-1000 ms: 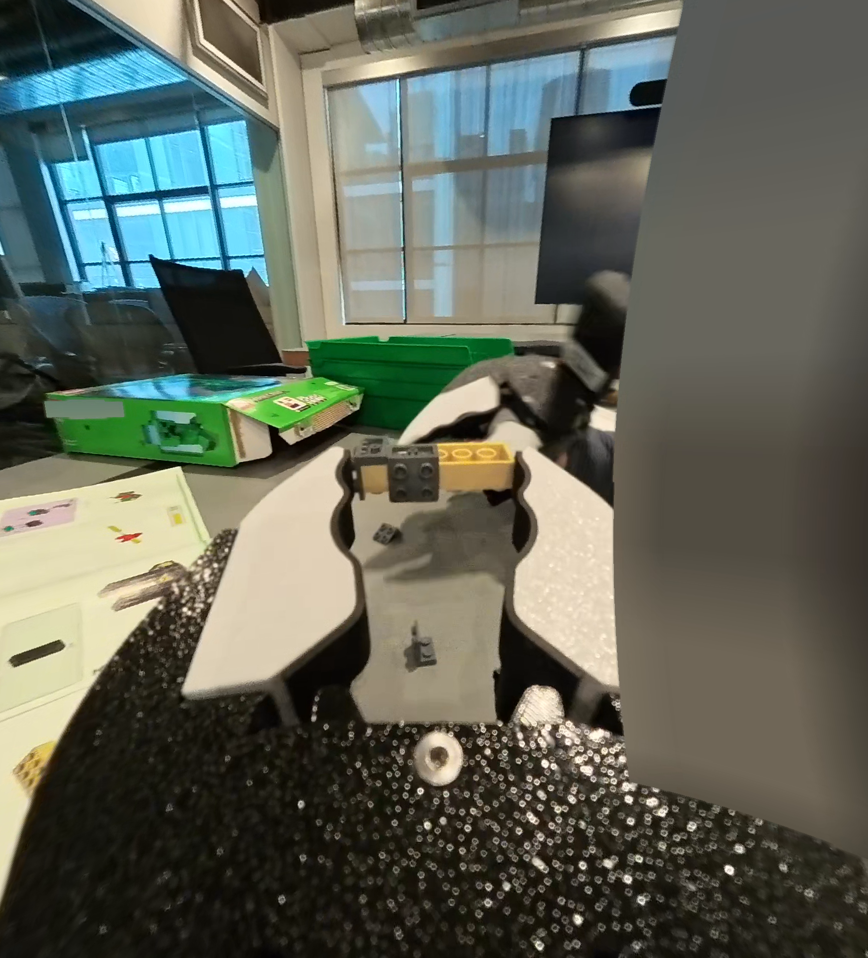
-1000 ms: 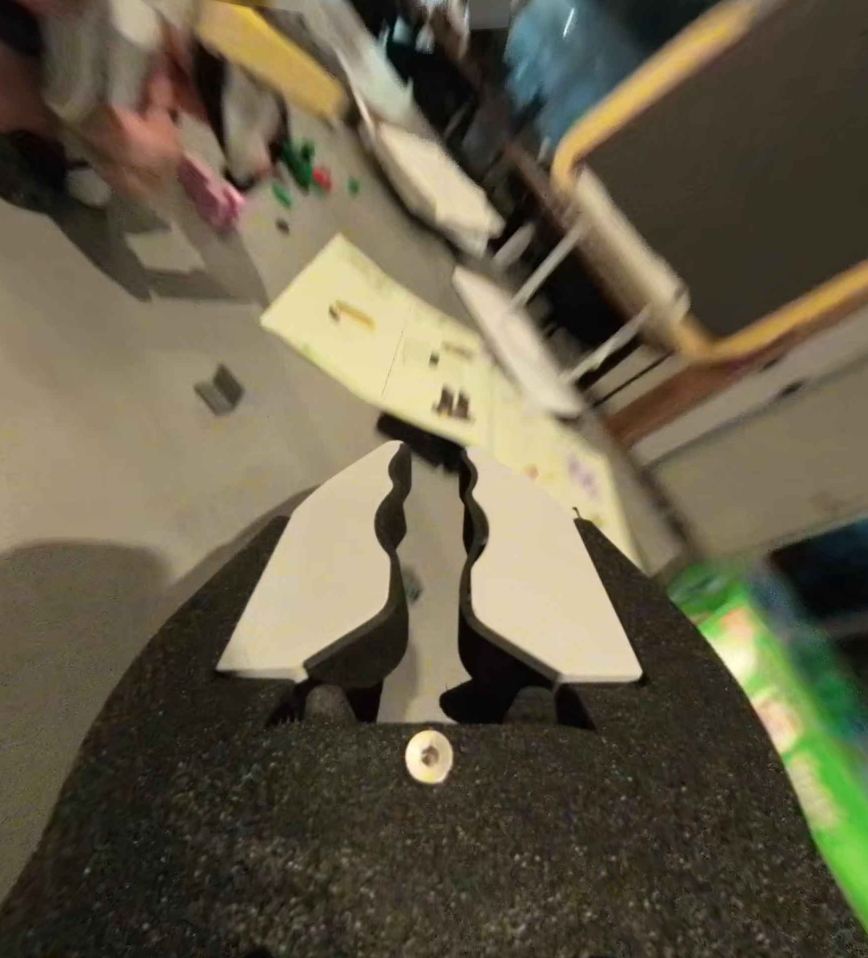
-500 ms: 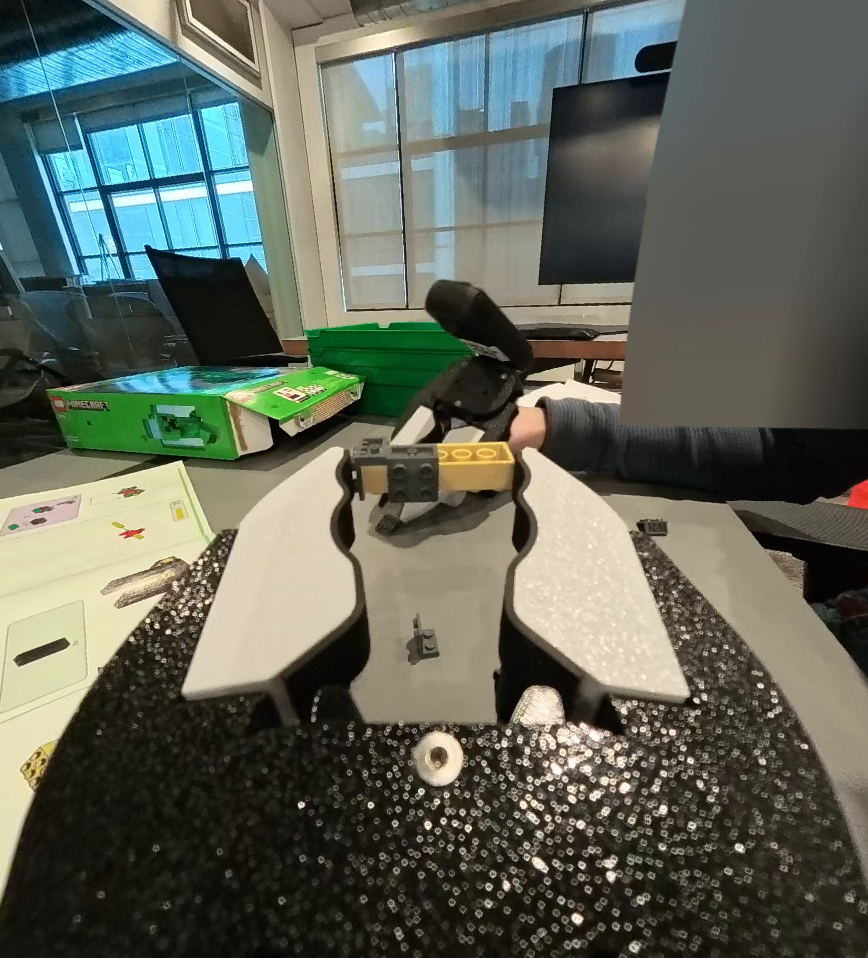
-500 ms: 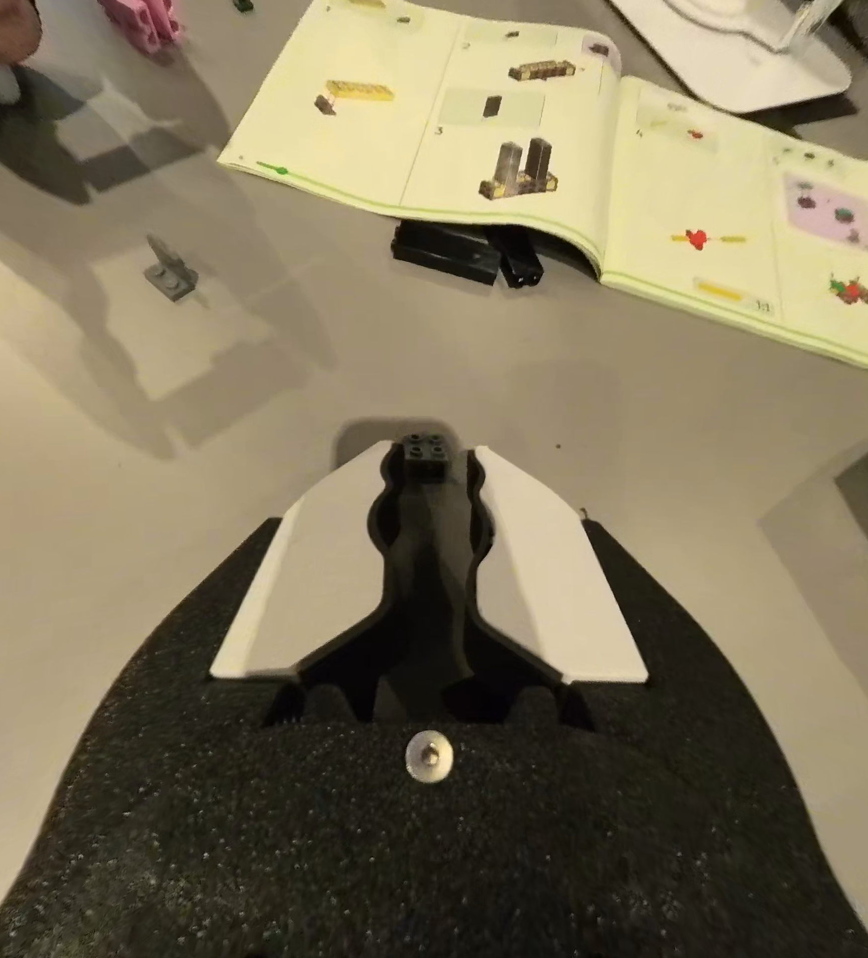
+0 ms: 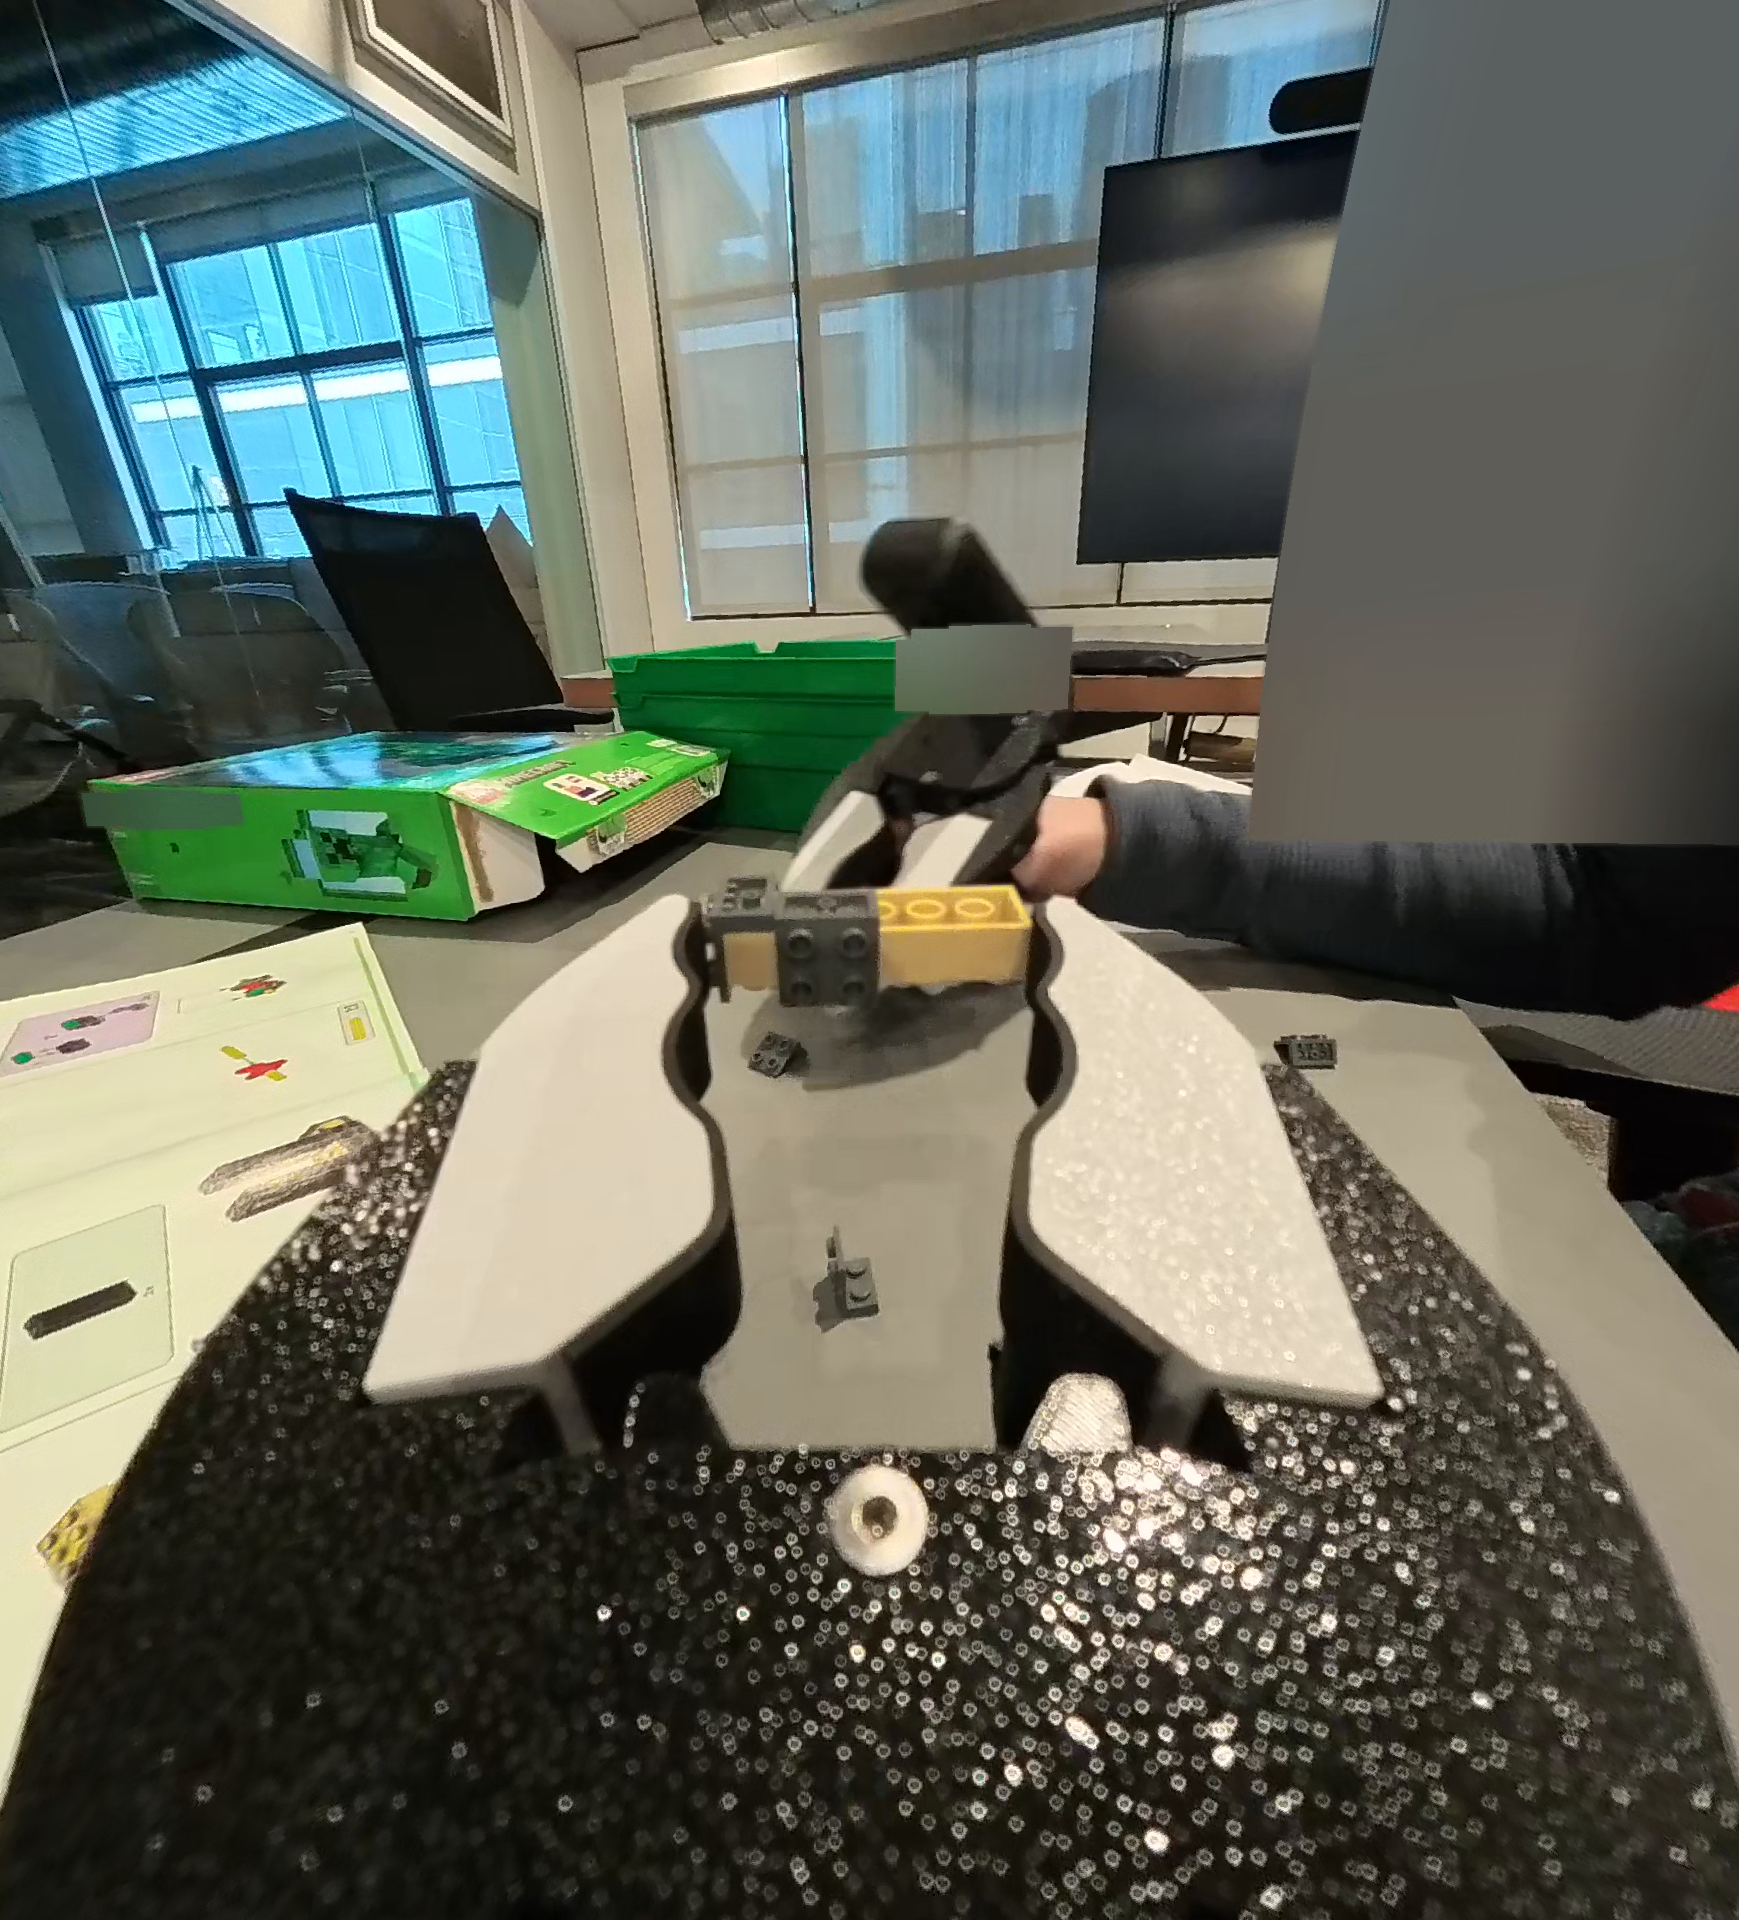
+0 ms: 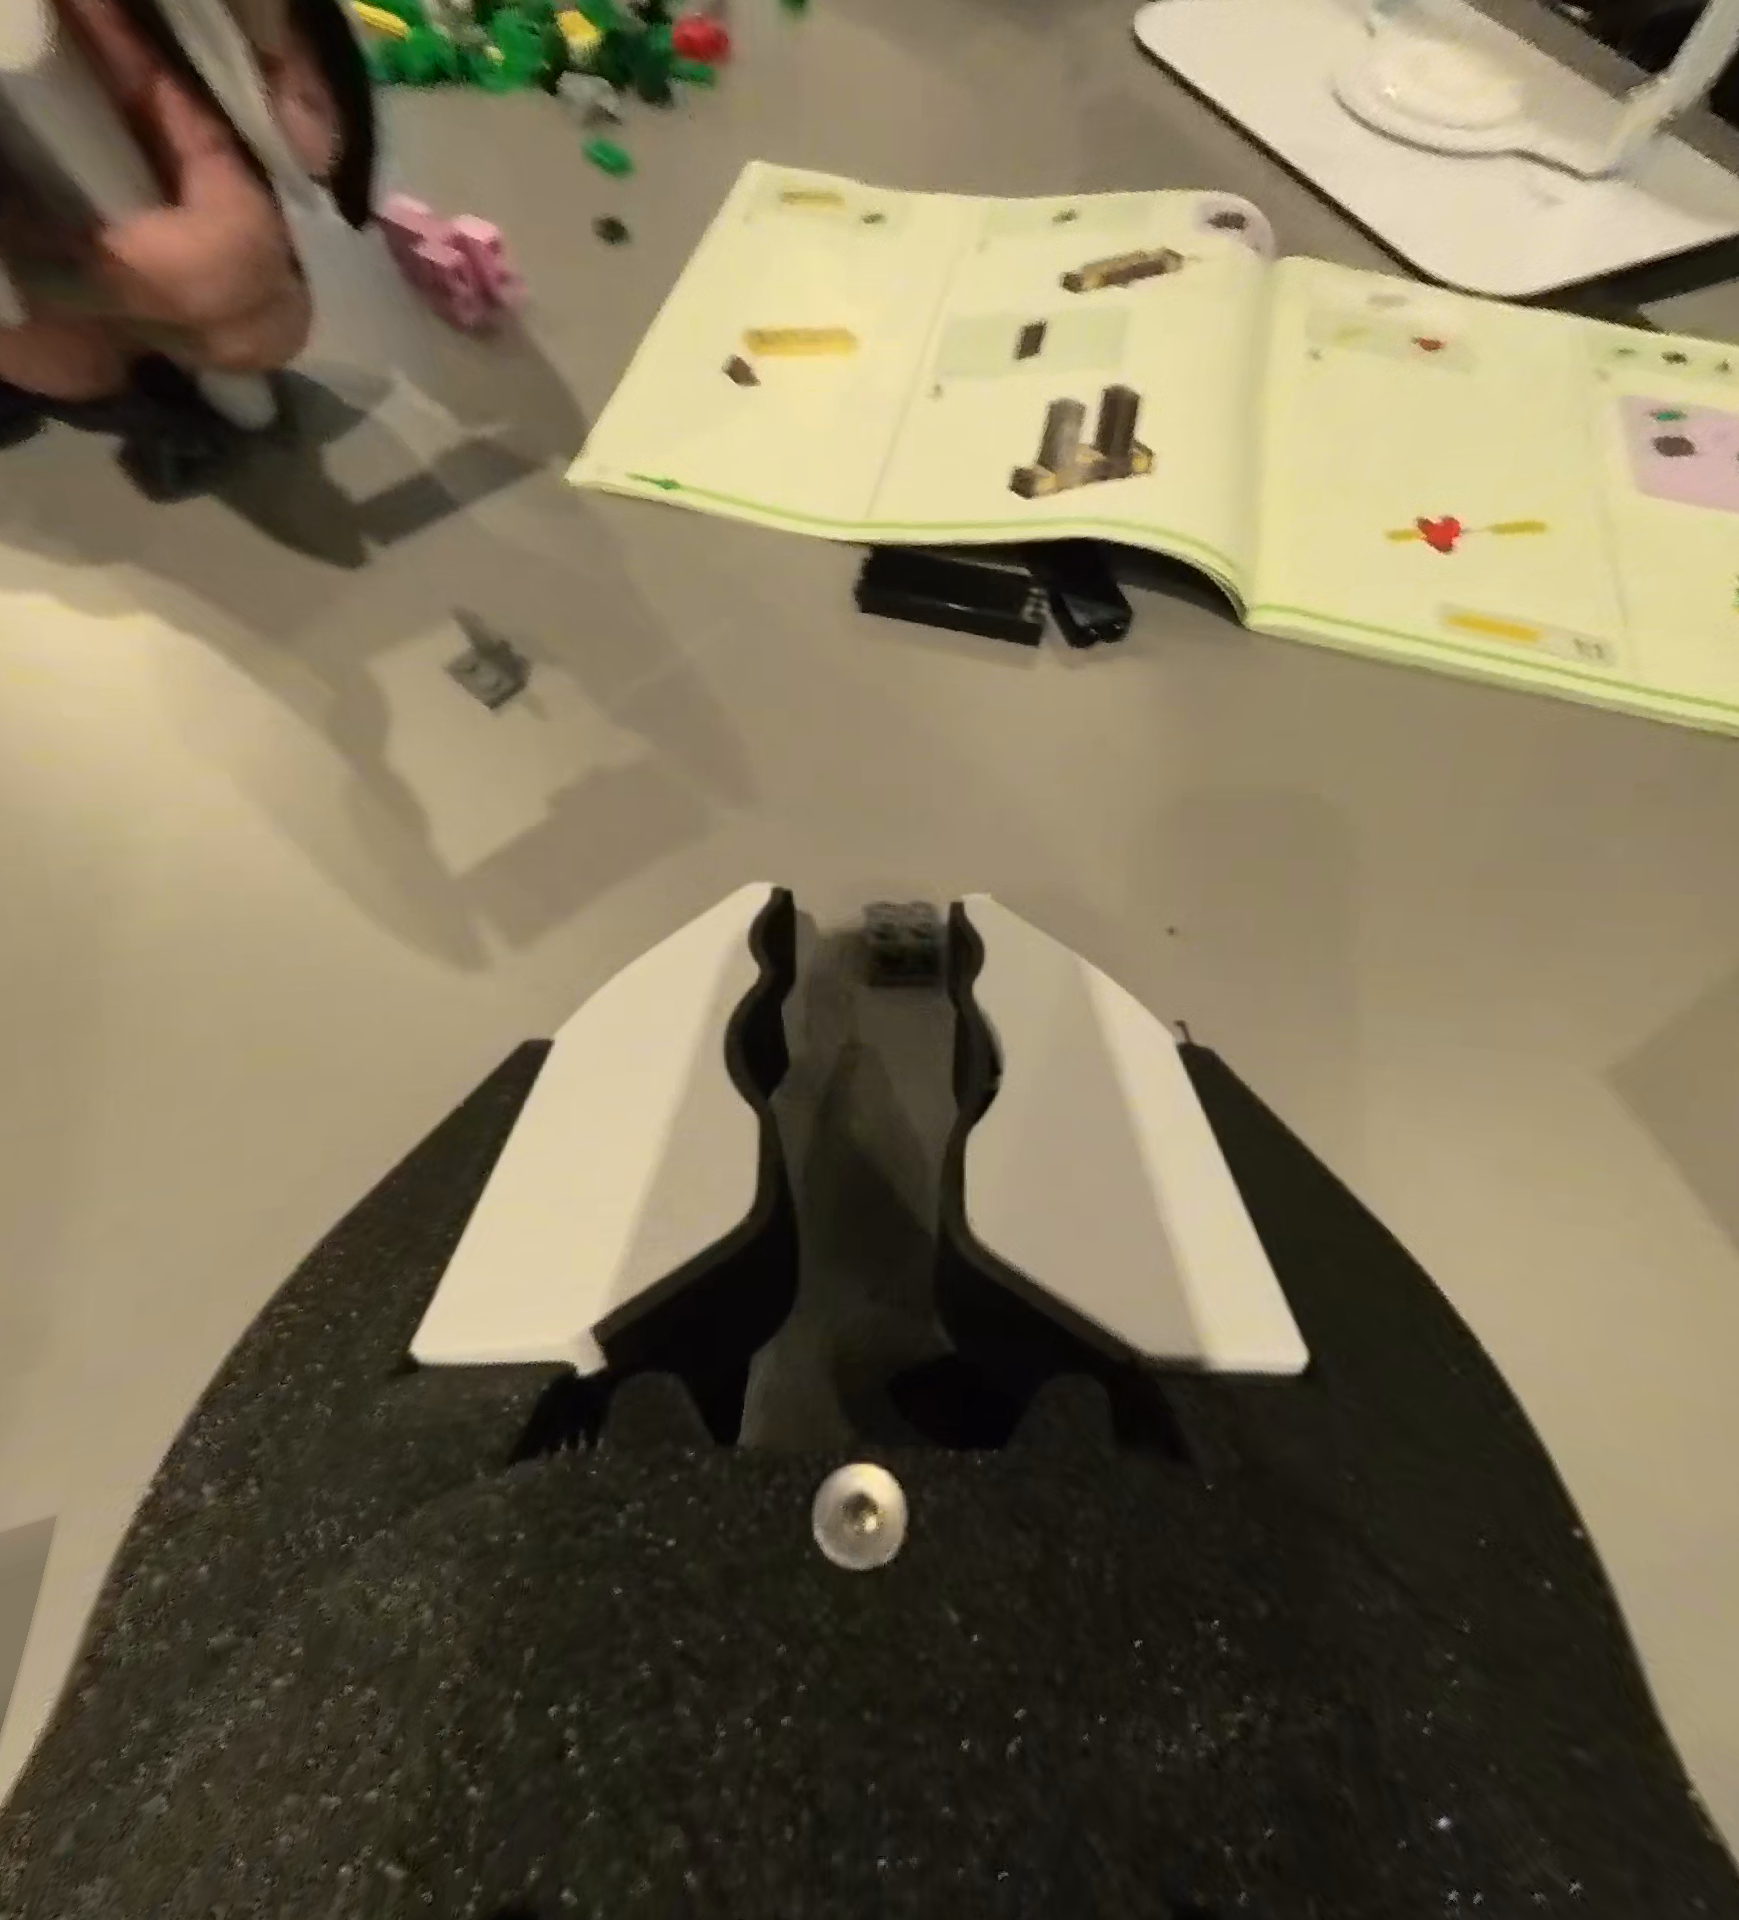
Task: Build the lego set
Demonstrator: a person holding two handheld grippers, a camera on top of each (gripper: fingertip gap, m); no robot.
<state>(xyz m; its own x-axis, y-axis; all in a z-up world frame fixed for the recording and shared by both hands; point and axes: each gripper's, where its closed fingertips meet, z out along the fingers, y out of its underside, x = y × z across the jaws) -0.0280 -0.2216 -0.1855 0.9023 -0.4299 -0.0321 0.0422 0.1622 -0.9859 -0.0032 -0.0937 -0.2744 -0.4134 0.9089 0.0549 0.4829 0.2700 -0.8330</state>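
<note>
Office windows and a dark screen stand behind the grey bench (image 5: 1364, 1049) in the left wrist view. My left gripper (image 5: 870, 940) has its fingers closed on the yellow brick (image 5: 948, 940), pinched end to end and held level above the bench; a dark grey piece (image 5: 823, 951) sits on its near side, studs facing me. Holding it by the ends leaves the faces free, probably for the next part. Beyond it my right gripper (image 5: 880, 862) is angled down at the bench. A green box (image 5: 377, 831) lies open further back, the instruction booklet (image 5: 148, 1122) to my left, a small grey bracket (image 5: 849, 1294) loose below.

Right wrist view, somewhat blurred: grey bench (image 6: 221, 935) again. My right gripper (image 6: 870, 914) has its fingers parted, straddling a small dark brick (image 6: 901, 940) without clearly touching it; I judge a pickup is under way. The booklet (image 6: 1208, 416) lies open ahead, black bricks (image 6: 990, 597) tucked under its edge, seemingly propping it. A loose parts pile (image 6: 553, 42) sits far back.
</note>
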